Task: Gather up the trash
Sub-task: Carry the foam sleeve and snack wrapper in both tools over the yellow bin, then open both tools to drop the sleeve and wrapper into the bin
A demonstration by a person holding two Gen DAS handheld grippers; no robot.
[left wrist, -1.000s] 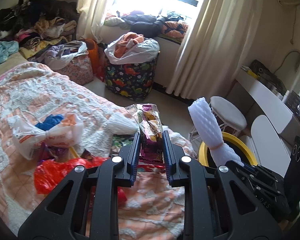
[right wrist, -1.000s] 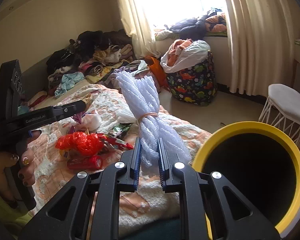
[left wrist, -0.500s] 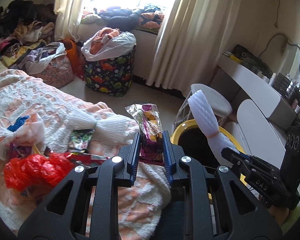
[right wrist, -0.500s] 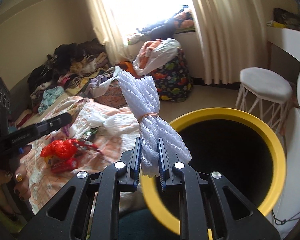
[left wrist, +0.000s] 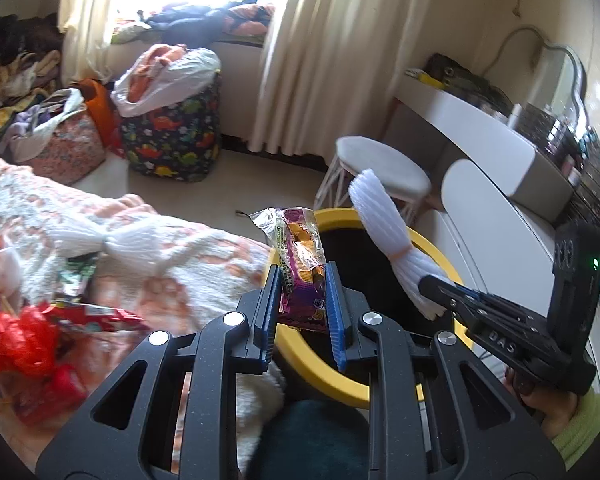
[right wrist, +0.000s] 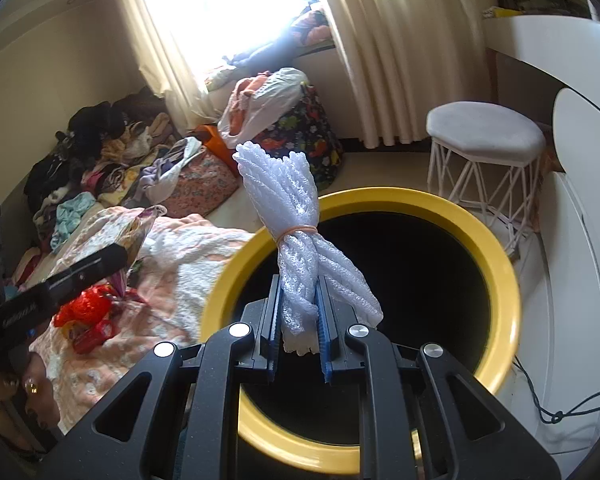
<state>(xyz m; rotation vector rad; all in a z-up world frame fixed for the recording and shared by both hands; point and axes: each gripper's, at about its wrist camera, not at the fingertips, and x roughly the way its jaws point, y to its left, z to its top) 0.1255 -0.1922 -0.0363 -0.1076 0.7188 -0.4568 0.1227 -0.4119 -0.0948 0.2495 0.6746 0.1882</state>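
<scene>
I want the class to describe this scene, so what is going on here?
A person is clearing trash off a bed, a hand-held gripper in each hand. The left hand-held gripper is shut on a purple snack wrapper, the right hand-held gripper on a tied bundle of white foam netting. Both hang over the open yellow-rimmed bin. More red wrappers lie on the bedspread.

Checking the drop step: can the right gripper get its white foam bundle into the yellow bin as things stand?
Probably yes. The right gripper, shut on the foam bundle, hangs over the yellow bin, whose dark mouth looks unobstructed.
</scene>
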